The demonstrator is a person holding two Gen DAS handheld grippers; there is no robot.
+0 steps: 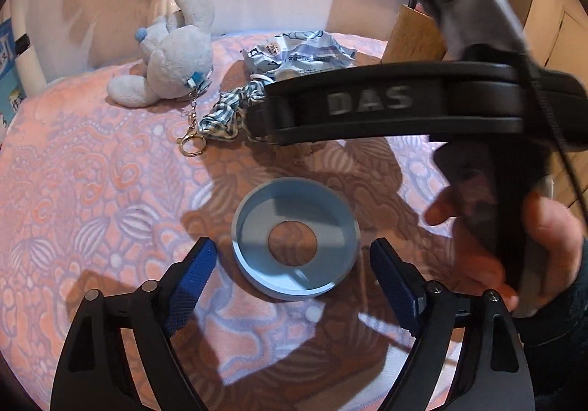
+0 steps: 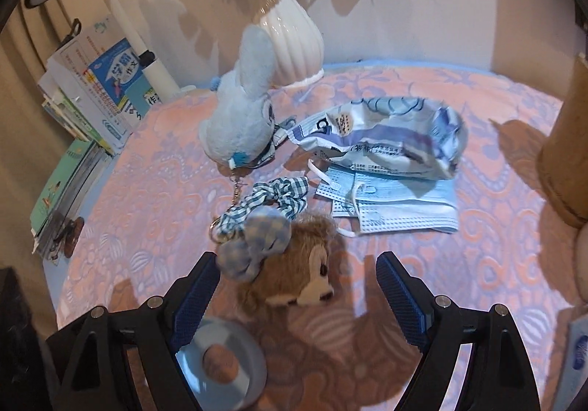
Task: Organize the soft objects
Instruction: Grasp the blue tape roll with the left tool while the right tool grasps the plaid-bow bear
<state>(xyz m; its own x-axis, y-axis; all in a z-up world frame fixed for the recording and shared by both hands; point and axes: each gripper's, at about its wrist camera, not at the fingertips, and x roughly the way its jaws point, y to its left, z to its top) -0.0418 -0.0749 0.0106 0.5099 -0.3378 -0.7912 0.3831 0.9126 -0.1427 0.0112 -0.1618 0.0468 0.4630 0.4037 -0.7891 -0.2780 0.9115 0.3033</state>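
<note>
Both grippers gape empty — left gripper (image 1: 294, 260) near the right gripper (image 1: 367, 102), lettered "DAS".

The left gripper (image 1: 294, 264) has black, angular arms with triangular cut-outs, round silver pivot pins at the joints, and blue knurled pads (image 1: 193, 286) lining the inner faces of its fingers. The right gripper (image 2: 297, 286) is built the same way: black linkages, silver pins, blue textured pads (image 2: 398, 295). Across the right of the left wrist view its black body carries raised grey letters "DAS", a thin black cable and a green indicator light at the top edge. The hand (image 1: 536, 249) around its handle wears a dark sleeve.
</note>
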